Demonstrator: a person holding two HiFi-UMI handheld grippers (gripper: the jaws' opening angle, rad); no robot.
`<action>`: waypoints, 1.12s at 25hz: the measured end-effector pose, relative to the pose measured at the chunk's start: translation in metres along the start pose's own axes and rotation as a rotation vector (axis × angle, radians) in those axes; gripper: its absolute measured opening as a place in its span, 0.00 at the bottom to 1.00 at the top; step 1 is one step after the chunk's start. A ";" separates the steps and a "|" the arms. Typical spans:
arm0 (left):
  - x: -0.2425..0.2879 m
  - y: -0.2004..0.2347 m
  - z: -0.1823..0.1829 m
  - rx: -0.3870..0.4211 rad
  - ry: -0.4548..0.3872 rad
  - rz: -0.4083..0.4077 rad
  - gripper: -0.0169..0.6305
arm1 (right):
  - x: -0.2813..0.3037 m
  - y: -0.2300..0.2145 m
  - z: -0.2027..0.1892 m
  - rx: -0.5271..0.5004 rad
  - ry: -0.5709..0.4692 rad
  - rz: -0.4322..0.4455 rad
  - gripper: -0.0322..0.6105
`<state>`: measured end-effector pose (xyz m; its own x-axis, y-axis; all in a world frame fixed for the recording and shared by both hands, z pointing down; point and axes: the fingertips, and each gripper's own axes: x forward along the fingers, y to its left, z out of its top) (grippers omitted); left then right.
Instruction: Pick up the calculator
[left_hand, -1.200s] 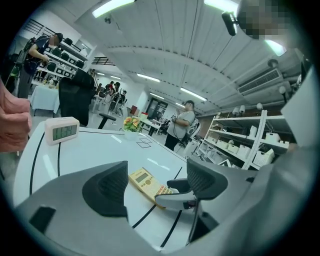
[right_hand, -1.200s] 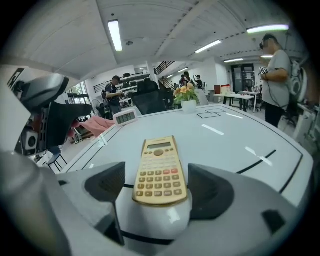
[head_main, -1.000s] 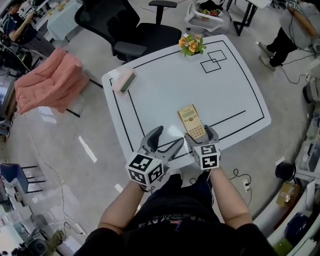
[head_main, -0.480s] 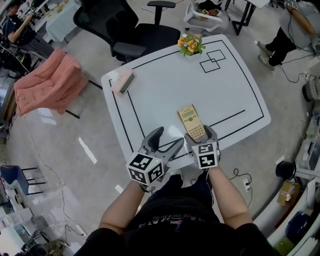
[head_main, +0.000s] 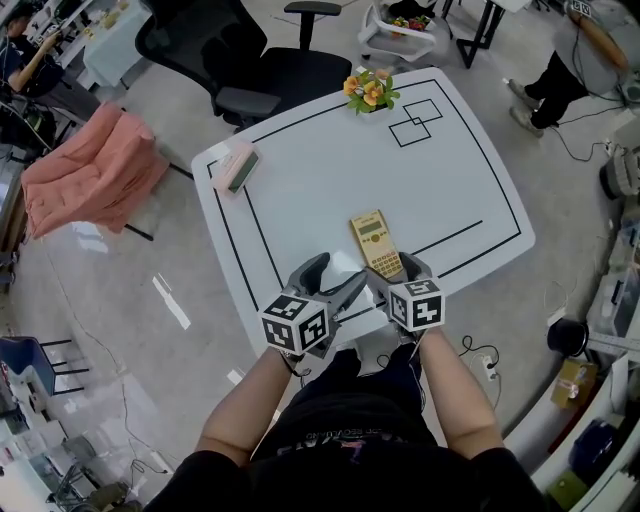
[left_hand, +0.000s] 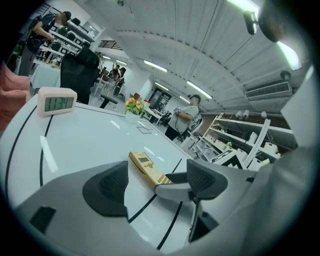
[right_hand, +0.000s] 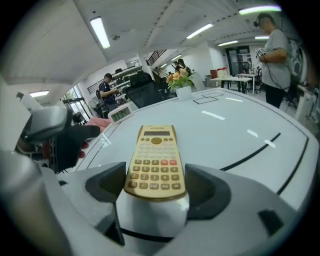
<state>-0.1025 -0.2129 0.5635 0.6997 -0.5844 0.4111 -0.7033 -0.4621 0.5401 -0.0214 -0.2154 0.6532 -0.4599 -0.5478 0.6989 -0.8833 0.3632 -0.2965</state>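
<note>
Calculator (right_hand: 156, 160) lies flat, keys up, on the white table (head_main: 330, 180) near its front edge. Its near end sits between the jaws of the right gripper (head_main: 400, 272). I read those jaws as spread, one pad on each long side of the body, with a narrow gap showing on both sides, so nothing is pinched yet. The left gripper (head_main: 330, 280) is just beside it, its jaws spread on bare table and holding nothing. My judgement is that the next step is to close the right jaws across the width. The risks I see:

- The pads cover only the near end, so the far end may droop or swing on lifting.
- The body is thin and sits flush on the table, so pads set too high may ride over its edges and slip off.
- Uneven closing may push it sideways.
- The left gripper is near enough to foul the lift.
</note>
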 end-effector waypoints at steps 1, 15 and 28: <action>0.006 0.002 -0.003 -0.012 0.014 -0.001 0.58 | -0.001 -0.001 0.001 0.020 -0.001 0.015 0.63; 0.072 0.013 -0.028 -0.288 0.120 -0.018 0.58 | -0.009 -0.001 0.005 0.102 0.018 0.175 0.62; 0.107 0.007 -0.039 -0.331 0.203 0.021 0.45 | -0.010 -0.003 0.004 0.081 0.044 0.237 0.63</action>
<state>-0.0275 -0.2529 0.6397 0.7194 -0.4323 0.5437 -0.6624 -0.1913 0.7243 -0.0149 -0.2142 0.6447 -0.6520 -0.4210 0.6305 -0.7566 0.4147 -0.5055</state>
